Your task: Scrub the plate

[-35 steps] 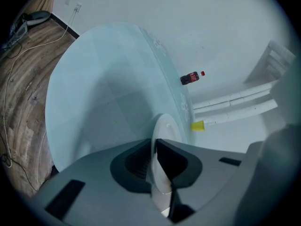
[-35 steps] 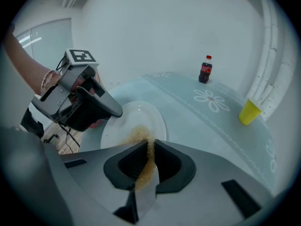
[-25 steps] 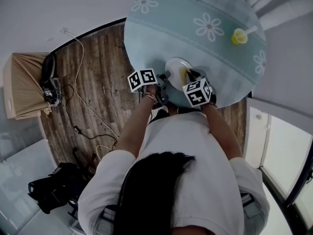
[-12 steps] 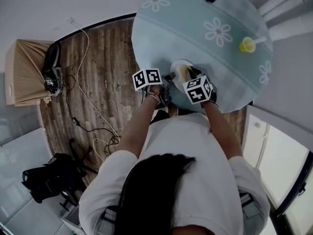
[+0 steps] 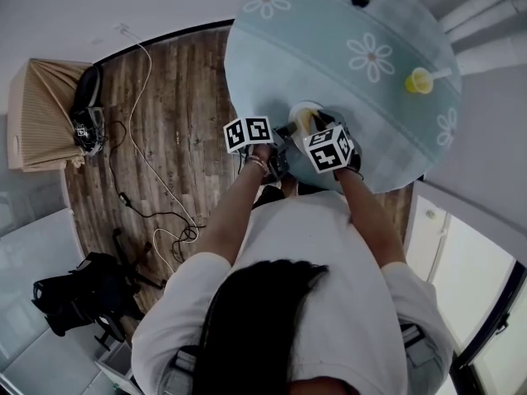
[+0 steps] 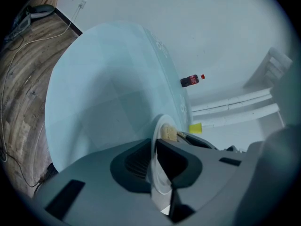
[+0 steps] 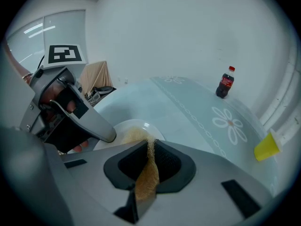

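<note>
White plate (image 6: 160, 169) between left fingers (image 6: 134, 166)

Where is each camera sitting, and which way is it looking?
Head view: on the person's head, looking steeply down at the table; hair, shoulders, arms show.
Left gripper view: on the left hand-held gripper, looking along jaws shut on the plate.
Right gripper view: on the right hand-held gripper, along jaws shut on the sponge; fingers show.
Both gripper views share plate, sponge, bottle.

Soft, even daylight, brightest at the lower-right window (image 5: 465, 245) in the head view; gripper views bend, darken at corners, and blur the close plate (image 6: 160, 175).
</note>
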